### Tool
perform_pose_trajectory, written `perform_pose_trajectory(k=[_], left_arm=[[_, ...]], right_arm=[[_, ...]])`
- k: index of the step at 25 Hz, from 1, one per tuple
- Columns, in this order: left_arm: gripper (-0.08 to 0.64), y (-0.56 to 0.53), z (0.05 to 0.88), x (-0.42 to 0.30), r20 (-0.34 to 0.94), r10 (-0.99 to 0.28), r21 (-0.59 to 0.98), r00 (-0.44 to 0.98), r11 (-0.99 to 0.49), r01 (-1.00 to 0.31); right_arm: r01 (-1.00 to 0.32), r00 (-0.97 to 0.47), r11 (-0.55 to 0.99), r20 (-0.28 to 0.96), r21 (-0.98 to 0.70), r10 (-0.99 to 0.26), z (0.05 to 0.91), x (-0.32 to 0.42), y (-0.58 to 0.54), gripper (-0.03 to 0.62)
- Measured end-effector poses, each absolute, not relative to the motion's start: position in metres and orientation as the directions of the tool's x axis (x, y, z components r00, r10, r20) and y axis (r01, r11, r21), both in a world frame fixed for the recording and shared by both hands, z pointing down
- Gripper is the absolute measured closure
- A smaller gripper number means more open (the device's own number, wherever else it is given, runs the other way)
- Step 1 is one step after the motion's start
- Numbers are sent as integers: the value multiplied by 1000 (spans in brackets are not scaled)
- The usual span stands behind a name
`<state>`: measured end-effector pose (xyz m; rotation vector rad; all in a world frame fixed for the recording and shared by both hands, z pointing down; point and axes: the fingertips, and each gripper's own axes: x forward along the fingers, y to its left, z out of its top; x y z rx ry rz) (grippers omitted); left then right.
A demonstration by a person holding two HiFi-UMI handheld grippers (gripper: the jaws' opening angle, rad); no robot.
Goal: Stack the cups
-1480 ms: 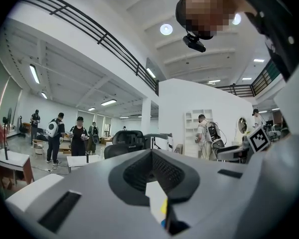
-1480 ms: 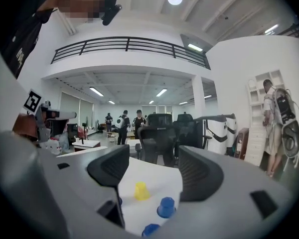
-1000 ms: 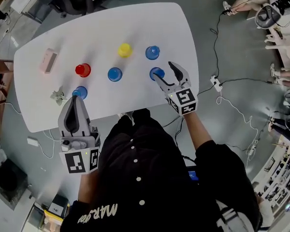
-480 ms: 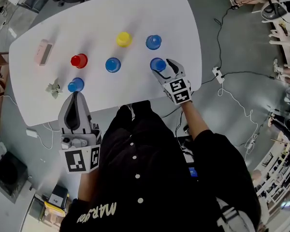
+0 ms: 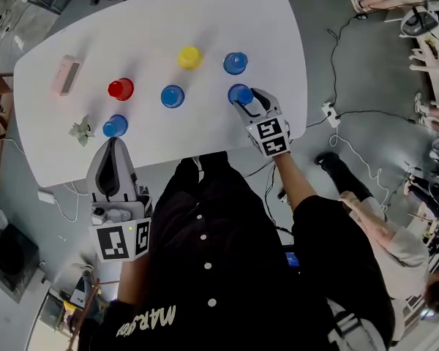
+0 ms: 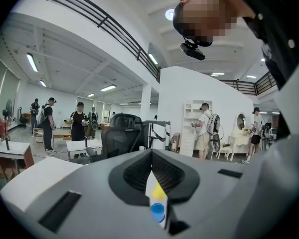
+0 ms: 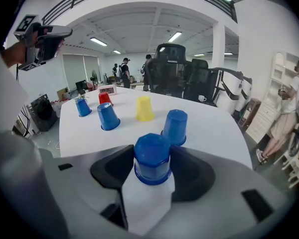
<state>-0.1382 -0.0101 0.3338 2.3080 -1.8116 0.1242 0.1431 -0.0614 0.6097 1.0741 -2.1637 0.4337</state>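
The right gripper [image 7: 152, 156] has its fingers round the near blue cup [image 5: 239, 93], which stands upside down on the white bench [image 5: 278, 35] near its right edge. The fingers have just been closing, and their pads now lie against the cup's sides.

In the head view, taken from that cup:
- The far blue cup [image 5: 235, 63] stands at 12 o'clock.
- The yellow cup [image 5: 189, 57] stands at 10 o'clock.
- The mid blue cup [image 5: 173, 96] stands at 9 o'clock.
- The red cup [image 5: 121, 89] is further out along the same line.

The left blue cup [image 5: 115, 126] stands at 6 o'clock of the red one, and a pink box [image 5: 67, 74] lies at about 9 o'clock of the red cup. All six cups are upside down and apart from one another.

The left gripper [image 5: 115, 145] is at 6 o'clock of the left blue cup, at the bench's near edge. Its fingers are closed together and grip nothing.
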Motion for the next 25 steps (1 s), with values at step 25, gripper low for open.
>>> perform_pose_trajectory(k=[25], left_arm=[[549, 2, 336, -178, 203, -969, 117, 140, -118, -986]], right_arm=[[-574, -574, 819, 712, 3, -405, 615, 12, -78, 362]])
